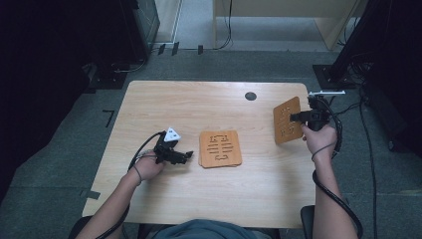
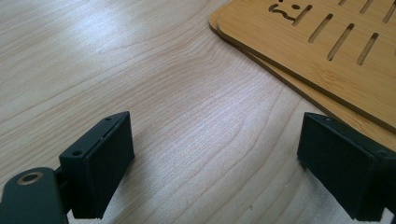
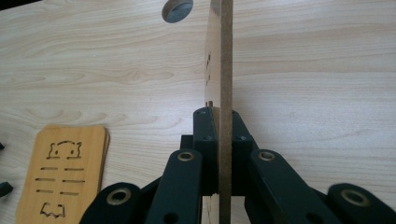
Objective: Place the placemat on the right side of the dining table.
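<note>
Resting on the pale wood-grain table (image 1: 164, 99), the left gripper (image 1: 183, 156) lies low at the left, its black jaws spread wide with nothing between them. In the left gripper view the two blocky pads (image 2: 100, 163) stand well apart over bare tabletop, matte and square-edged, with small screw holes along their tops. A white three-cornered plate (image 1: 172, 133) sits on the gripper's back, and a black cable (image 1: 142, 149) loops from it toward the person's wrist.

Just beside that gripper, near the table's middle, lies a stack (image 1: 220, 148) of thin bamboo boards (two layers show at the edge in the left gripper view), flat, rounded at the corners, warm orange-brown, cut through with narrow slots and small animal-shaped openings.

Farther right, a dark round grommet (image 1: 251, 96) is set into the tabletop near its far edge.

At the right, the right gripper (image 1: 296, 117) is clamped on a board (image 1: 287, 119) of the same kind, held up off the table and standing on edge. The right gripper view looks straight along its thin edge (image 3: 226, 70), fibrous and tan, pinched between both black pads.
</note>
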`<state>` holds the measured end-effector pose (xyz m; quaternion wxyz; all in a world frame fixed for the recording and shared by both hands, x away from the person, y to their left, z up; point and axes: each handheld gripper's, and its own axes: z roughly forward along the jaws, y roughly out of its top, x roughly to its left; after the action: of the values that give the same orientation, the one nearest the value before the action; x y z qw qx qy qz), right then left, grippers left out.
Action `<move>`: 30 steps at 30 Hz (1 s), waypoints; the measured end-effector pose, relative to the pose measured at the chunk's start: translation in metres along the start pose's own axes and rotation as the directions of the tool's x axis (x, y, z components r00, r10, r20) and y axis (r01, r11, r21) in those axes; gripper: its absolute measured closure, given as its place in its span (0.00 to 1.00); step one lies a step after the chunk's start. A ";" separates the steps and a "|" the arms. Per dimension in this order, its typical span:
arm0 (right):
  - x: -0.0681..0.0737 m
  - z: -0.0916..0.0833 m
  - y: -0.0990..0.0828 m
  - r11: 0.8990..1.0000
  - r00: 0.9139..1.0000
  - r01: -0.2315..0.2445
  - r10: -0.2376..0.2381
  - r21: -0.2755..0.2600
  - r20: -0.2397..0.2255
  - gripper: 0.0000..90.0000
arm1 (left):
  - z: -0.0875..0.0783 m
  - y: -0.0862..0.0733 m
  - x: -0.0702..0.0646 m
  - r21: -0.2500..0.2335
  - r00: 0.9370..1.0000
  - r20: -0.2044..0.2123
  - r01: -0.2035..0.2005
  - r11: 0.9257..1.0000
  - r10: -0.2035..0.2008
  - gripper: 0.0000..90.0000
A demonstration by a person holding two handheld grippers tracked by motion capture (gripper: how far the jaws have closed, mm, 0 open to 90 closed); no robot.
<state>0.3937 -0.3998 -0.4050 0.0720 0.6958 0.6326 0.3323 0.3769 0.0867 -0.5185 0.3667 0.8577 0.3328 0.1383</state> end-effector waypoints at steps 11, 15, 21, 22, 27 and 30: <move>0.003 0.004 0.000 1.000 1.000 0.009 -0.009 0.009 0.026 0.96 | 0.000 0.000 0.000 0.000 1.000 -0.001 0.000 1.000 0.000 0.11; 0.004 0.004 0.000 1.000 0.999 0.015 -0.015 0.007 0.039 0.96 | 0.000 0.000 0.000 0.000 1.000 0.000 0.000 1.000 0.000 0.11; 0.002 0.003 0.000 1.000 0.998 0.015 -0.015 0.003 0.059 0.95 | 0.000 0.000 0.000 -0.001 1.000 -0.001 0.000 1.000 0.000 0.11; 0.002 0.003 0.000 1.000 0.998 0.014 -0.014 0.003 0.061 0.95 | 0.000 0.000 0.000 -0.001 1.000 -0.001 0.000 1.000 0.000 0.11; 0.002 0.002 0.000 1.000 0.996 0.028 -0.029 0.005 0.079 0.93 | 0.000 0.000 0.000 -0.001 1.000 -0.001 0.000 1.000 0.000 0.11; 0.002 0.003 0.000 0.999 0.994 0.039 -0.040 0.009 0.098 0.91 | 0.000 0.000 0.000 -0.001 1.000 -0.001 0.000 1.000 0.000 0.11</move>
<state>0.3954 -0.3975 -0.4064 0.1074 0.6991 0.6429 0.2940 0.3772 0.0863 -0.5185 0.3671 0.8574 0.3327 0.1389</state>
